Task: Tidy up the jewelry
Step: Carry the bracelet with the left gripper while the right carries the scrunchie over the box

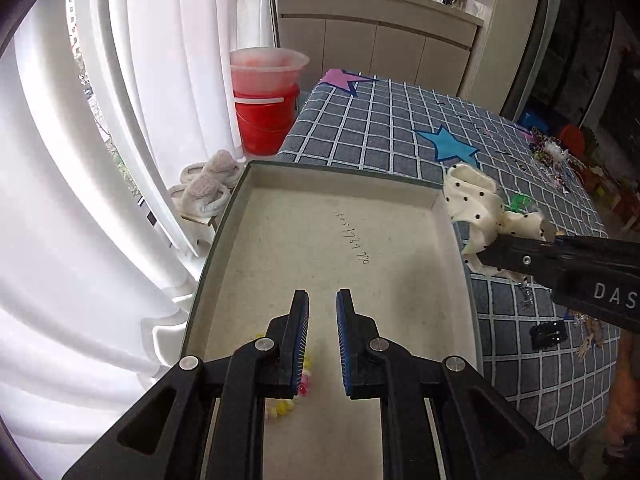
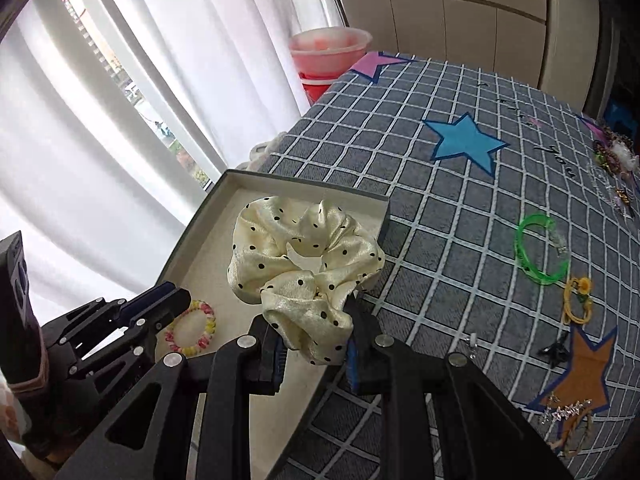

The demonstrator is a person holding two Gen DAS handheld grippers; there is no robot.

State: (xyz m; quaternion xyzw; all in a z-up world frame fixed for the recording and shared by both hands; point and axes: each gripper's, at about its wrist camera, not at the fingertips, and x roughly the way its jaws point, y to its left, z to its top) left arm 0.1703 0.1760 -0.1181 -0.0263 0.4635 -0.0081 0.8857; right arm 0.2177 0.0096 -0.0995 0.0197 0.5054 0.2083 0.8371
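A shallow grey box (image 1: 436,196) with a beige floor lies on the checked tablecloth; it also shows in the right wrist view (image 2: 308,186). My right gripper (image 2: 314,354) is shut on a cream polka-dot scrunchie (image 2: 304,264) and holds it over the box's right wall; the scrunchie also shows in the left wrist view (image 1: 476,208). My left gripper (image 1: 322,300) is open and empty above the box floor. A pink-and-yellow bead bracelet (image 2: 191,328) lies in the box beside the left fingers; part of it shows in the left wrist view (image 1: 284,406).
On the cloth right of the box lie a green open bangle (image 2: 538,250), a yellow ring piece (image 2: 578,300), a black clip (image 1: 549,334) and several small sparkly pieces (image 2: 566,410). A jewelry heap (image 1: 550,152) sits far right. A red bucket (image 1: 266,120) stands beyond the table.
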